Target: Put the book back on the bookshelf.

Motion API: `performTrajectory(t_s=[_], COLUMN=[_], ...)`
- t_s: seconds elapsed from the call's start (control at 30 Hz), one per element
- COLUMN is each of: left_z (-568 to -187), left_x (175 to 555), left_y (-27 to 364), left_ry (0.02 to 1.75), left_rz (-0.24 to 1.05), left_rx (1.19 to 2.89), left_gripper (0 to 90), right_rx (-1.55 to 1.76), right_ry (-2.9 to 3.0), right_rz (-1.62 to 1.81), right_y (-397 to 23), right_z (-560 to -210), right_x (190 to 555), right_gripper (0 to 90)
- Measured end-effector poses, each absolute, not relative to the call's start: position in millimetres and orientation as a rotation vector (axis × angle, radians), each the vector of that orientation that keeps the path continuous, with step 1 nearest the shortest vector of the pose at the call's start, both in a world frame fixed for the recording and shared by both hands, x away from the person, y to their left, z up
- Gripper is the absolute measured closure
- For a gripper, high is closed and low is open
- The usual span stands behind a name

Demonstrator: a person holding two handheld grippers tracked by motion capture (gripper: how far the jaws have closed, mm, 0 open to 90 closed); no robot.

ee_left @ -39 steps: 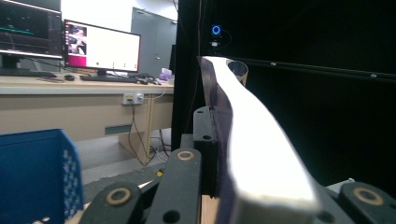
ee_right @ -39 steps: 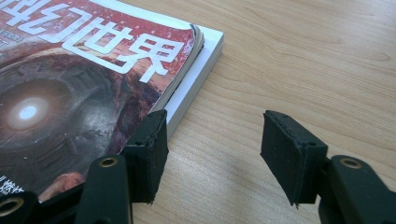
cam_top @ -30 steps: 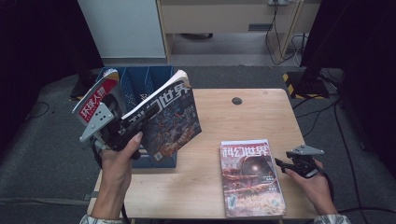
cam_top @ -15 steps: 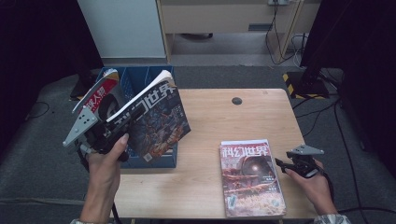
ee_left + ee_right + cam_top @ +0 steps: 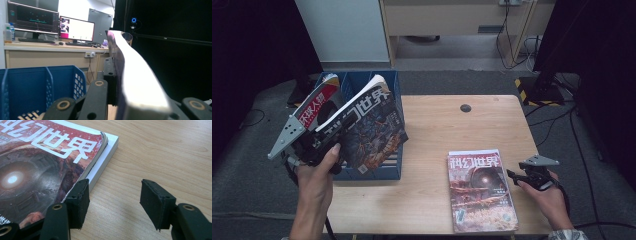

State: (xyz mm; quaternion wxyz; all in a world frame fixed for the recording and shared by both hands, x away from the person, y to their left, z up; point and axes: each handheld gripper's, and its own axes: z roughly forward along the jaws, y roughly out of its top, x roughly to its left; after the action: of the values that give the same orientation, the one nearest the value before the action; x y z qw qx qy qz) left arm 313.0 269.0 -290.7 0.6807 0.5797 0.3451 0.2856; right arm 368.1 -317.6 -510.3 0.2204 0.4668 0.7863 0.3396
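Observation:
A magazine with a dark blue cover (image 5: 364, 127) hangs tilted over the blue file box (image 5: 377, 171), with my left gripper (image 5: 337, 142) shut on its lower left edge. In the left gripper view the magazine's pale page edge (image 5: 135, 75) rises between the jaws of that gripper (image 5: 122, 76), and the box (image 5: 30, 85) lies to the left. A red-covered magazine (image 5: 479, 190) lies flat on the wooden table (image 5: 442, 125), on top of another. My right gripper (image 5: 513, 175) rests open just to its right. Up close, the left pad of that gripper (image 5: 113, 197) touches the red magazine (image 5: 37, 170) at its edge.
A red-and-white magazine (image 5: 314, 107) leans out of the box's left compartment. A small black disc (image 5: 466, 107) sits near the table's far edge. A white cabinet (image 5: 342, 30) and a desk stand beyond, with cables and a yellow-black stand (image 5: 524, 85) on the floor.
My left hand has carried the dark blue magazine leftward, over the file box. The right hand and the red magazine have stayed where they were.

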Motion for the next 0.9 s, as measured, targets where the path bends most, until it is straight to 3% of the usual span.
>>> performTrajectory(t_s=[0.9], left_z=[-290], left_x=[302], left_y=[302], left_ry=[0.852], left_rz=[0.724], left_rx=[1.243], left_gripper=[82.5], right_rx=[1.292], right_ry=[2.176], right_rz=[0.935], right_y=[-317], right_z=[-511], right_x=[368], right_gripper=[40.6])
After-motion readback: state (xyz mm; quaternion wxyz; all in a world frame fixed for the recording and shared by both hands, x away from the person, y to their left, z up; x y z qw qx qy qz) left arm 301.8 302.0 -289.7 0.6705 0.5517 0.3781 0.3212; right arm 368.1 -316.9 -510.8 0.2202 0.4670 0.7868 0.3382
